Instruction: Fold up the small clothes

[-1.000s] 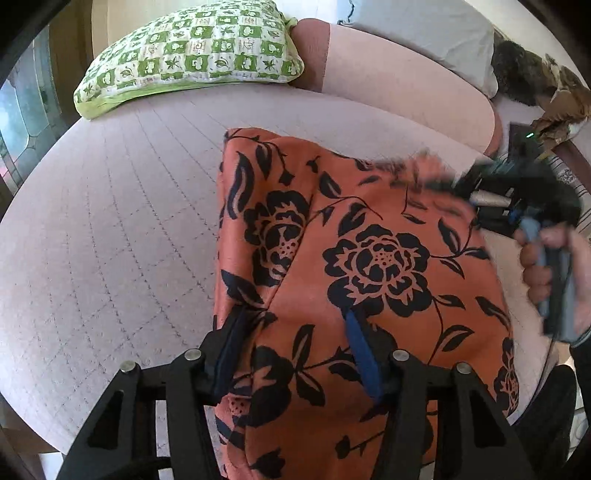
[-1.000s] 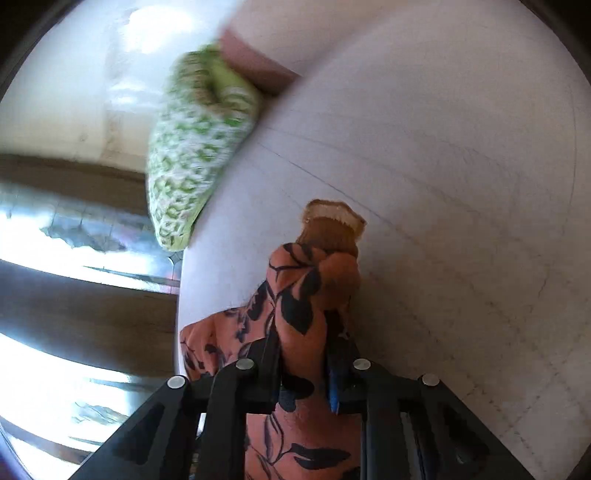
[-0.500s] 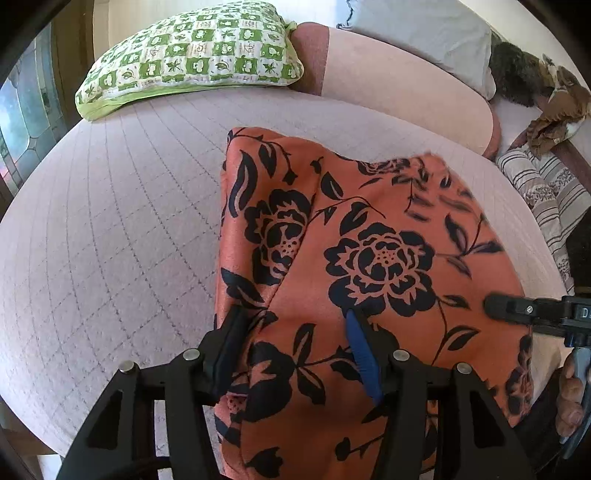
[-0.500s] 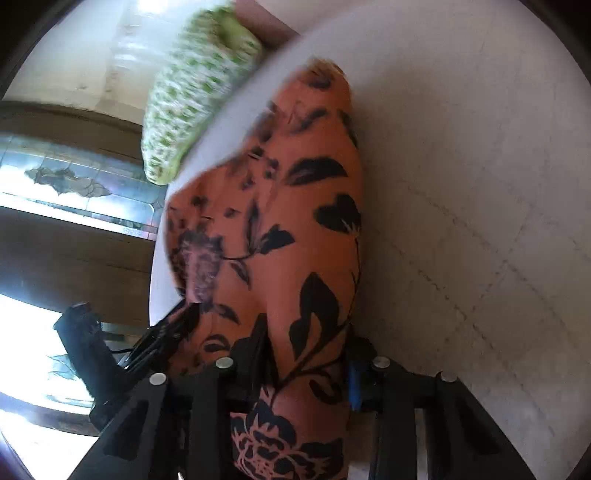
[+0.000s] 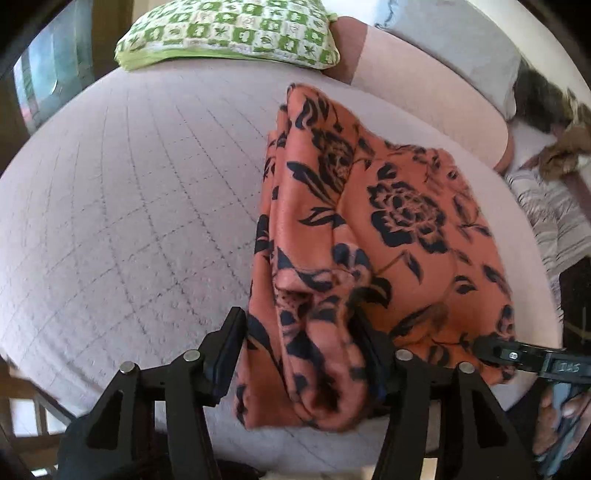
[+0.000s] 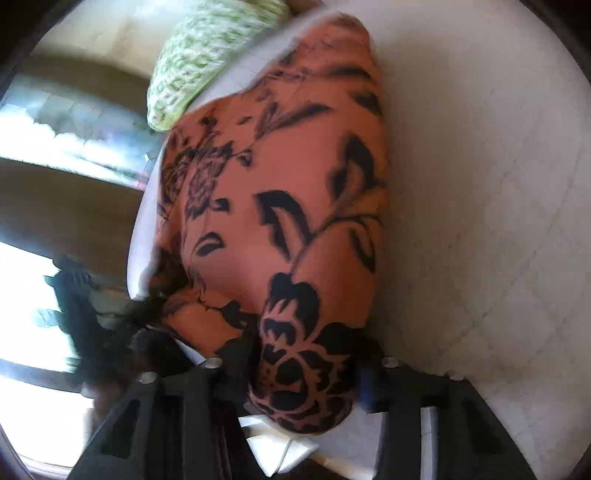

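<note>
An orange garment (image 5: 388,221) with a black flower print lies folded over on the pale pink bed (image 5: 129,203). My left gripper (image 5: 299,343) is at its near edge, shut on a thick bunch of the cloth that fills the gap between the fingers. My right gripper (image 6: 303,369) stands at the garment's (image 6: 277,184) near right corner. Its jaws are opening, with a fold of the cloth still lying between them. The left wrist view shows the right gripper (image 5: 517,356) at the lower right, and a hand (image 5: 554,424) holding it.
A green-and-white checked pillow (image 5: 229,33) lies at the head of the bed, with a pink bolster (image 5: 424,92) and a grey pillow (image 5: 461,48) to its right. A striped cloth (image 5: 554,218) lies beyond the bed's right edge. The bed's near edge runs just under both grippers.
The right gripper brought the garment's far edge over to the near side, folding it, and its jaws widened. The left gripper shifted sideways and the cloth bunched up between its fingers.
</note>
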A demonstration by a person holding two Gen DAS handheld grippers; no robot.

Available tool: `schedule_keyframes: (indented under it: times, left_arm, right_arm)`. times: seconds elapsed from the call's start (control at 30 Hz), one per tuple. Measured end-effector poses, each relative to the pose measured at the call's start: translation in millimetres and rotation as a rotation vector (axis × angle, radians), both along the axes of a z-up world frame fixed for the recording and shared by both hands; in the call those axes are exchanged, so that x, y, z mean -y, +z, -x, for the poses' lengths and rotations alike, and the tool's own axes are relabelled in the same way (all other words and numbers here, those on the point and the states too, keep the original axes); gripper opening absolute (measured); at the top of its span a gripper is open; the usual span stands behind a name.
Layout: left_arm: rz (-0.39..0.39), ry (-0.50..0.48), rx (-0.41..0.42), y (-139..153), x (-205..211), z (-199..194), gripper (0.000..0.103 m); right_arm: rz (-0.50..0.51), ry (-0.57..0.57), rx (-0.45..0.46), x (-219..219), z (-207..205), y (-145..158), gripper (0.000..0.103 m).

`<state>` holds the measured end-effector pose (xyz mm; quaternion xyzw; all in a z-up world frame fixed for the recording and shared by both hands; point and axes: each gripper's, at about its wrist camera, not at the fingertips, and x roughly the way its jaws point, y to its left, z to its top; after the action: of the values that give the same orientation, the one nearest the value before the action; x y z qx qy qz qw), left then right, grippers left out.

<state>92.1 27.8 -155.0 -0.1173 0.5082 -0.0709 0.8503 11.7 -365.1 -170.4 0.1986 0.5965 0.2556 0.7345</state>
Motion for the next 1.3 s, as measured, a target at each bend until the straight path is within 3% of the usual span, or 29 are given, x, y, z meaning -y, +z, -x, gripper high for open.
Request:
schedule_keyframes:
  times: [0.07,0.1,0.13,0.23,0.33,0.4,0.43,0.5,0.57,0.6,0.63,0.67,0.8,0.9,0.97,1.07,1.13,1.17,1.2,1.23,1.3]
  left_arm:
    - [0.015,-0.011,0.054,21,-5,3,0.058]
    - [0.010,-0.013,0.088,32,-8,4,0.058]
    - [0.020,-0.012,0.122,44,-14,3,0.058]
    - [0.052,0.004,0.134,53,-28,-12,0.058]
    - [0.072,0.008,0.108,47,-34,-47,0.058]
    - [0.114,0.016,0.077,38,-36,-79,0.054]
    - [0.155,0.009,0.068,34,-37,-91,0.039]
    - [0.189,0.023,0.060,28,-32,-113,0.023]
    - [0.147,0.020,0.068,20,-23,-129,0.019]
    - [0.100,0.020,0.024,1,-18,-143,0.016]
    - [0.087,0.035,-0.043,-21,-19,-153,0.020]
    - [0.119,0.052,-0.022,-27,-26,-154,0.023]
    - [0.067,0.010,0.013,-9,-22,-144,0.024]
    - [0.081,0.008,0.051,11,-22,-117,0.026]
    - [0.062,-0.016,0.080,29,-19,-91,0.030]
    - [0.039,-0.052,0.150,53,-9,-40,0.048]
    - [0.023,-0.073,0.150,50,-5,-19,0.048]
    - [-0.007,-0.070,0.117,39,-2,-12,0.047]
    - [-0.039,-0.080,0.060,22,2,-14,0.038]
    - [-0.052,-0.080,-0.011,-3,3,-14,0.036]
    - [-0.034,-0.037,-0.016,-9,0,-13,0.039]
  right_arm:
    - [0.057,-0.007,0.049,1,-1,17,0.047]
    - [0.107,0.009,0.073,-1,-3,26,0.063]
    - [0.148,0.022,0.085,-3,-2,31,0.070]
    - [0.283,-0.035,0.227,7,17,56,0.071]
    - [0.190,-0.075,0.324,8,24,82,0.077]
    - [0.116,0.005,0.354,-10,23,86,0.079]
    - [0.115,0.035,0.352,-25,19,82,0.079]
    - [0.120,0.084,0.319,-47,12,68,0.079]
    - [0.123,0.127,0.258,-51,12,43,0.079]
    - [0.138,0.138,0.260,-52,15,34,0.081]
    - [0.139,0.148,0.285,-50,20,32,0.086]
    - [0.126,0.161,0.315,-50,24,32,0.086]
    - [0.120,0.183,0.317,-50,29,32,0.089]
    - [0.066,0.159,0.299,-48,25,29,0.092]
    - [0.062,0.155,0.296,-51,24,29,0.092]
    - [0.047,0.151,0.283,-53,20,34,0.092]
    - [-0.012,0.099,0.267,-44,15,41,0.092]
    - [-0.045,0.067,0.277,-39,16,46,0.092]
    - [-0.078,0.040,0.289,-33,16,49,0.092]
    - [-0.104,0.020,0.289,-28,15,49,0.092]
    - [-0.109,0.022,0.206,-25,7,31,0.092]
